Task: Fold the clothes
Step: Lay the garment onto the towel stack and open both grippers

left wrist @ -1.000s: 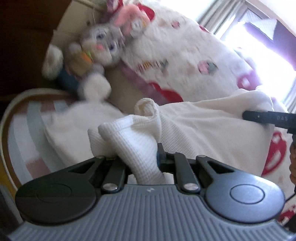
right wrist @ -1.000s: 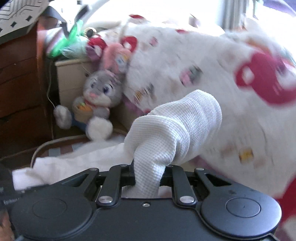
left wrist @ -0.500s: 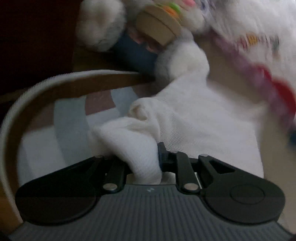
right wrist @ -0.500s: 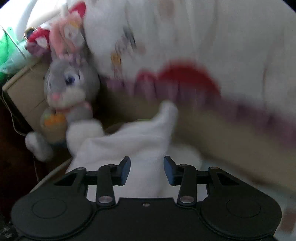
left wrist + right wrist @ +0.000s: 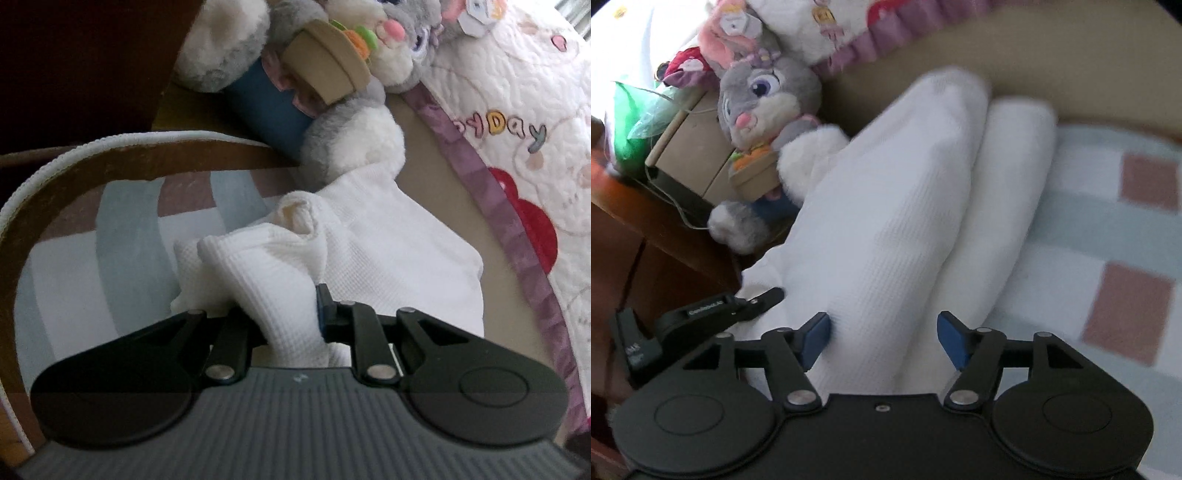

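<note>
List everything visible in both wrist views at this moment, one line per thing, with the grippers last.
white garment: one, white waffle knit, folded over on the mat, running up toward the plush rabbit
mat: one, pale blue, white and brownish-pink checks with a brown border and white piping, under the garment
plush rabbit: one, grey and white with a pink nose, beyond the garment, holding a tan basket
quilt: one, white with red shapes and purple trim, right of the garment in the left wrist view
wooden furniture: dark brown, left of the rabbit
left gripper: black, clamped on a bunched fold of the garment
right gripper: black with blue pads, jaws opening, garment between them
</note>
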Available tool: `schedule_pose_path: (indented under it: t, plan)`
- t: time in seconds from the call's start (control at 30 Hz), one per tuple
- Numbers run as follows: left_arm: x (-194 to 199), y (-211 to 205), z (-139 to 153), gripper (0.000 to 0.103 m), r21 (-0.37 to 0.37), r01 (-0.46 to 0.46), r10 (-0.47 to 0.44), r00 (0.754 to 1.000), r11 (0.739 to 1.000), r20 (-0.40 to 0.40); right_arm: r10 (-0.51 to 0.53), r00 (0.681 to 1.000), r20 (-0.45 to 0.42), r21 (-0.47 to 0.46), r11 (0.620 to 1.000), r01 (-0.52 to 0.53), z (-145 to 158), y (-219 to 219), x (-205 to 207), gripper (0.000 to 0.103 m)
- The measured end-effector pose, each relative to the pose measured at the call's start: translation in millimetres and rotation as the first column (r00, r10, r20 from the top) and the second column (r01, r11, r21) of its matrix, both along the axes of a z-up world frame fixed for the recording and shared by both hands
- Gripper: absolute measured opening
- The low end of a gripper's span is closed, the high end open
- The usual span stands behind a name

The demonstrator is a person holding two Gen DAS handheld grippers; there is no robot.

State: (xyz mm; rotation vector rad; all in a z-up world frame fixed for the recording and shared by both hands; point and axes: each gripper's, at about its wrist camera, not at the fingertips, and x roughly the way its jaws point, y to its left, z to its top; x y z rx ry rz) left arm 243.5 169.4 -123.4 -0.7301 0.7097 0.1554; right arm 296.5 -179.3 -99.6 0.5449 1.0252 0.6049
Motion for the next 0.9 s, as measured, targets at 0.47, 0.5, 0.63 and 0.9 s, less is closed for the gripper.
schedule_pose_path:
  t: [0.47,0.5,0.63,0.9]
  plan:
    - [-3,14,-2,0.016,-0.048,0.124,-0.128,0.989,0.991,-0.08,0.096,0.991,0.096,-0.015,0.995,-0.095,-1,44,-59,0.045]
    - [-5,11,0,0.016,-0.04,0.114,-0.117,0.99,0.993,-0.078,0.081,0.994,0.077,-0.006,0.997,-0.08,-12,40,-60,0.047]
    - [-13,12,10,0.018,0.003,0.113,-0.113,0.989,0.994,-0.093,-0.01,1.0,0.017,0.145,0.989,0.007,-24,4,-61,0.055]
    - [-18,29,-4,0.019,-0.132,0.014,-0.024,0.997,0.991,-0.075,-0.321,0.947,0.002,0.193,0.929,0.315,-34,-49,-9,0.084]
